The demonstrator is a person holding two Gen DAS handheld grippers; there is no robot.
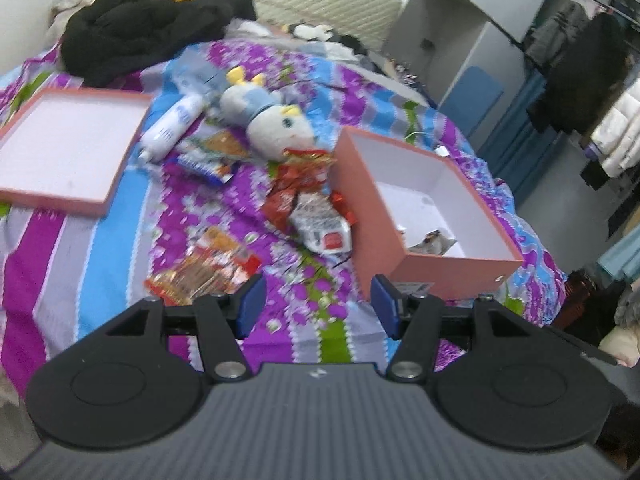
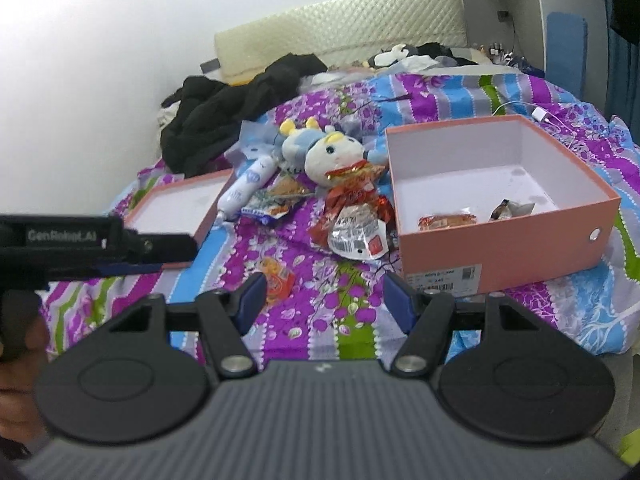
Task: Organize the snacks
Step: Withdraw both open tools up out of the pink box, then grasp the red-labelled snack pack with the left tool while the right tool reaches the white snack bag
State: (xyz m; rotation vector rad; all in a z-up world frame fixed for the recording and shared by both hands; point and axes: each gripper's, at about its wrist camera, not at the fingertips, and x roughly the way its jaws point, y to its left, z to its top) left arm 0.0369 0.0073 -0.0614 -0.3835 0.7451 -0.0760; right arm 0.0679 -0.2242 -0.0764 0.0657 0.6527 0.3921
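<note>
Bedroom setting: a purple-and-blue floral bedspread (image 1: 120, 240) is serving as the work surface, with dark clothes piled at its far end.

Left wrist view — the left gripper (image 1: 318, 306) is hovering over the bedspread with its jaws standing wide apart and nothing between them. An orange snack packet (image 1: 204, 266) is lying just ahead of its left finger. A red-and-white snack pile (image 1: 316, 216) is sitting further ahead, touching the near wall of the pink box (image 1: 372, 220), which is lying ahead and to the right, open side up. The box lid (image 1: 60, 200) is lying upturned, well off to the left. A plush toy (image 1: 272, 120) and a white bottle (image 1: 172, 126) are resting beyond the snacks.

Right wrist view — the right gripper (image 2: 324, 300) is likewise spread wide and holding nothing. A small orange packet (image 2: 276, 280) is lying just beyond its left finger. Two snacks (image 2: 448, 220) are already resting inside the box, ahead to the right. The left tool is reaching in from the left edge.

Judgement: the box is probably sitting uncovered to take the loose snacks; most are still outside it.
</note>
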